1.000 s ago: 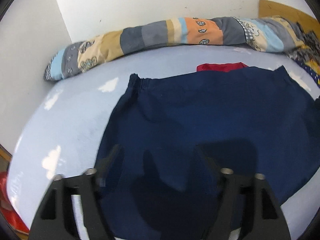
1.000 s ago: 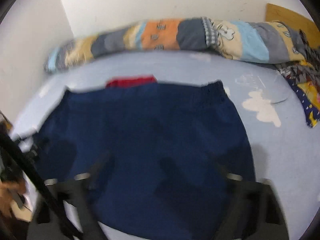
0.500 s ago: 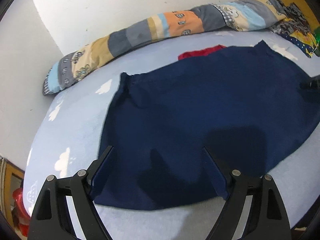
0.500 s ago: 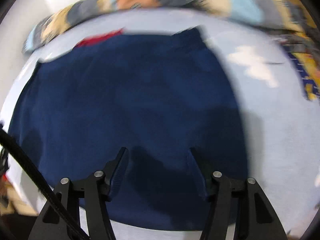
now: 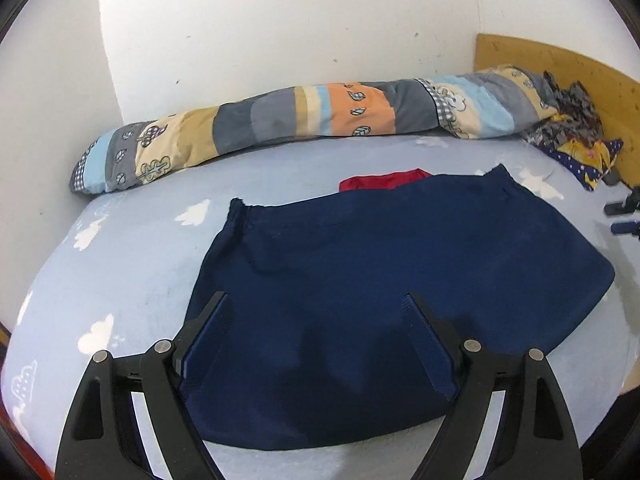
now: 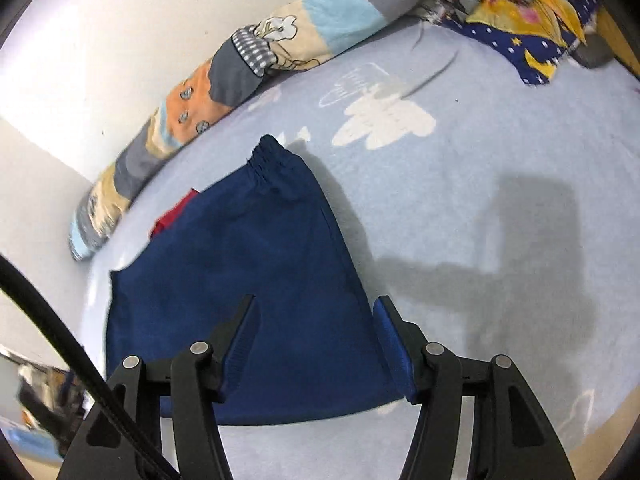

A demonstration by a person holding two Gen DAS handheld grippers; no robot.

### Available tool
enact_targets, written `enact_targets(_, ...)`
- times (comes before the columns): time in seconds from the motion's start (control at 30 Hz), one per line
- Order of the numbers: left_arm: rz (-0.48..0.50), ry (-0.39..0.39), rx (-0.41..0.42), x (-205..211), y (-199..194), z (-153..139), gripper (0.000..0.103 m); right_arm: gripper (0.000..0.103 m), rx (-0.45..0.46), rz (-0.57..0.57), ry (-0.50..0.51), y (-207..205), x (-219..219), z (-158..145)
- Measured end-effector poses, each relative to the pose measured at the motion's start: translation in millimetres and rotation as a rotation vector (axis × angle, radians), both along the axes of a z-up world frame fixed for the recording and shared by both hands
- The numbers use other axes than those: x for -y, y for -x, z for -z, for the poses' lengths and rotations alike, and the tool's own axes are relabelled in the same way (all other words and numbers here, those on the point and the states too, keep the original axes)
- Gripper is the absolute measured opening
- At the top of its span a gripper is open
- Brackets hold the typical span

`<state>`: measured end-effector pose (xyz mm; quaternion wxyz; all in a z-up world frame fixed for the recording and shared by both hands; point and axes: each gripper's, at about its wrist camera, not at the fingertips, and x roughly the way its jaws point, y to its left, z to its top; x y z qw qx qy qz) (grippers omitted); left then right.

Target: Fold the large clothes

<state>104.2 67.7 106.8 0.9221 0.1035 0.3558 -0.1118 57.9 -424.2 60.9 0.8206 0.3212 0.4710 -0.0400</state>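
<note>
A navy blue garment with an elastic waistband [image 5: 360, 264] lies flat on the light blue bed. It also shows in the right wrist view [image 6: 256, 280], with its waistband corner at the far end. My left gripper [image 5: 316, 304] is open and empty, hovering above the garment's near left part. My right gripper [image 6: 316, 304] is open and empty above the garment's near right edge. The right gripper's fingertips [image 5: 624, 216] show at the far right in the left wrist view.
A red cloth [image 5: 380, 180] peeks out behind the garment. A long patchwork bolster [image 5: 320, 120] lies along the white wall. A heap of patterned clothes [image 6: 528, 12] sits by the wooden headboard [image 5: 560, 68]. A black cable [image 6: 60, 344] crosses the right view's left side.
Both grippers stay open. The left view has pulled back and levelled, with the right gripper's tips now at its right edge. The right gripper has swung over to the garment's right edge.
</note>
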Motion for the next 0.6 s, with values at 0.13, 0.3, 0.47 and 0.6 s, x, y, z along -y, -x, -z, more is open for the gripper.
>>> enact_targets(0.13,0.025,-0.027,-0.012,12.1,-4.0,4.1,0.085,0.081,0.014,-0.058,-0.047,-8.5,-1.0,11.1)
enact_targets(0.3,0.033,0.029,-0.087,21.1,-14.8,12.3,0.085,0.08,0.006,-0.12,-0.006,-29.9,3.8,23.4)
enact_targets(0.47,0.073,0.087,-0.163,48.0,-29.1,22.9,0.085,0.08,-0.098,-0.135,-0.111,-31.0,18.8,67.0)
enact_targets(0.6,0.113,0.087,-0.193,77.3,-33.6,31.8,0.085,0.079,-0.127,-0.149,-0.196,-19.0,24.7,83.9)
